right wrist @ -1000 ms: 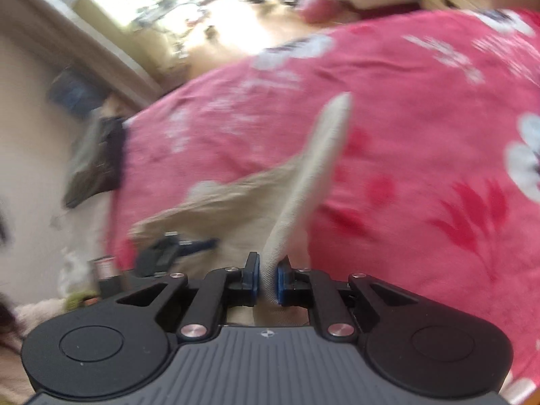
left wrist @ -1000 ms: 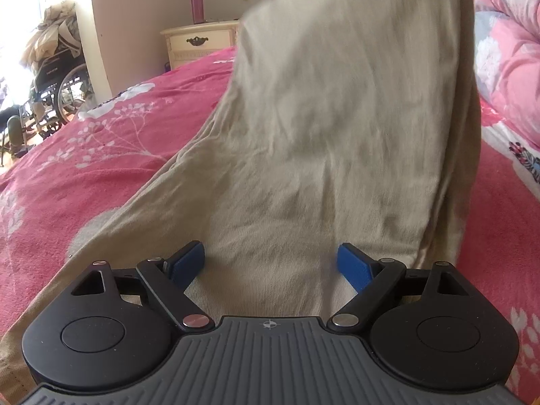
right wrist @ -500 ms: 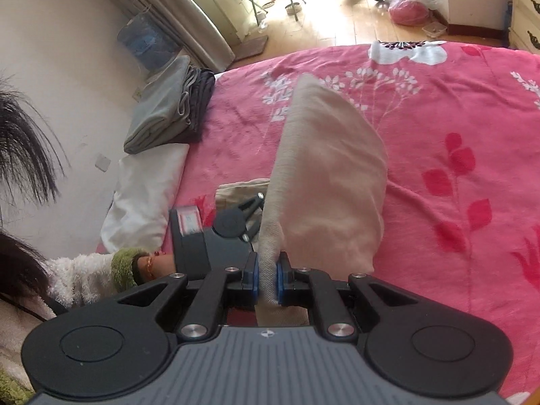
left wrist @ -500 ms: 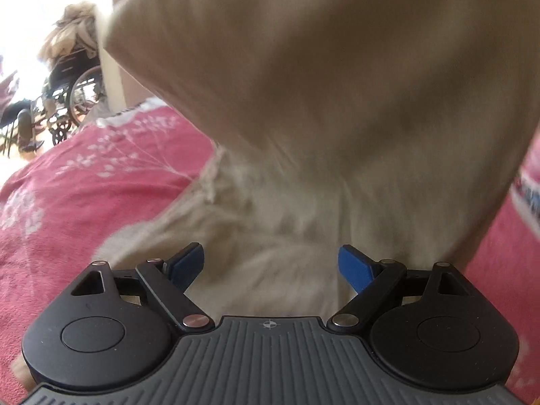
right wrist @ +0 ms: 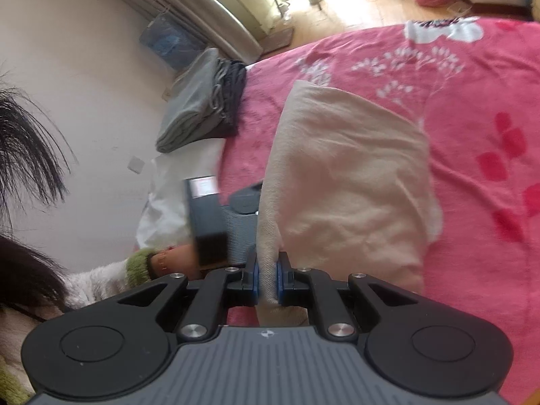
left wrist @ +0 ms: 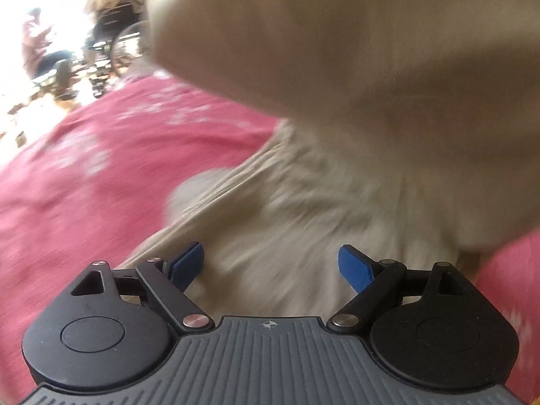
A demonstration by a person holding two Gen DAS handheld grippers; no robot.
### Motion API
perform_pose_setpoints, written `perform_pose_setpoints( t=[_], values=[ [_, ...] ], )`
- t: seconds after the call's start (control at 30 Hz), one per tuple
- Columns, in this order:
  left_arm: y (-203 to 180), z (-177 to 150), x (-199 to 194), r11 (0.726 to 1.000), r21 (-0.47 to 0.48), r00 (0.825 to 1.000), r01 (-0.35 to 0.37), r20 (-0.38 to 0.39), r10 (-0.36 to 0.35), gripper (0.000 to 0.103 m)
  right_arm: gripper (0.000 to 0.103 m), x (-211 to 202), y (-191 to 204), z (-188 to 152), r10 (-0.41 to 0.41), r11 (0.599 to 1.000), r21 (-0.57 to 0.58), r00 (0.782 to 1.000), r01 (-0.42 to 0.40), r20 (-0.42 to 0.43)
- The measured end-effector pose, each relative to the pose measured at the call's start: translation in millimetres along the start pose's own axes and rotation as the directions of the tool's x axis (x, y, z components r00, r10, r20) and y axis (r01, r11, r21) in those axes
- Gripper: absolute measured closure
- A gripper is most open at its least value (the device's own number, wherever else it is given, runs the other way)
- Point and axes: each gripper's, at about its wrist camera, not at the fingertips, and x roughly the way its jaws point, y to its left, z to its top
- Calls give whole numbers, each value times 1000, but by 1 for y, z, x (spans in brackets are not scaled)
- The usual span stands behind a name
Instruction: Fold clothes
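Currently the right tool point(right wrist: 267, 281) is clamping an edge of the beige garment point(right wrist: 347, 168), blue pads pressed together on the cloth with a fold of it poking out behind them. That garment is hanging off the grip and draping down onto the pink floral bedspread point(right wrist: 472, 108); in the right wrist view it is looking doubled over already, a rounded fold at the far end, lower layers bunching near the tool. The left tool point(left wrist: 270, 265) is standing with its fingers wide apart, nothing between them, hovering just over the lower part of the same garment point(left wrist: 303, 222), while the lifted flap is filling the top of that view; heavy blur there, so whether it is brushing the cloth I cannot tell. The person's left hand point(right wrist: 175, 258), green cuff on a fleecy sleeve, is showing beside the left tool's body in the right view. A folded grey and dark stack point(right wrist: 202, 101) is sitting at the bed's edge by the wall, so I'm judging earlier items are finished. My read: this piece is mid-fold, with the flap not yet laid flat, edges not yet squared, and the move to the stack remaining.
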Motion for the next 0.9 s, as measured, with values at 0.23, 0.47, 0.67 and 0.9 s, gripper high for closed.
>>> perform_pose_setpoints(
  t=[0.23,0.47,0.67,0.9],
  values=[
    [57,-37,-44,969,-221,993,-111,-69,98,15,92,60,-1,-4,126,992,39,990,-124,-66],
    [99,-52,-62,823,-568,1000,26,5,-28,18,92,137,5,-12,129,992,12,988,-128,-88],
    [105,-54,-57,750,-653,994,102,41,-99,29,81,172,26,-38,13,992,-123,1000,-15,-18],
    [114,-50,-60,707,-694,991,136,93,-99,32,48,158,65,-60,68,927,-373,995,-37,69]
  ],
)
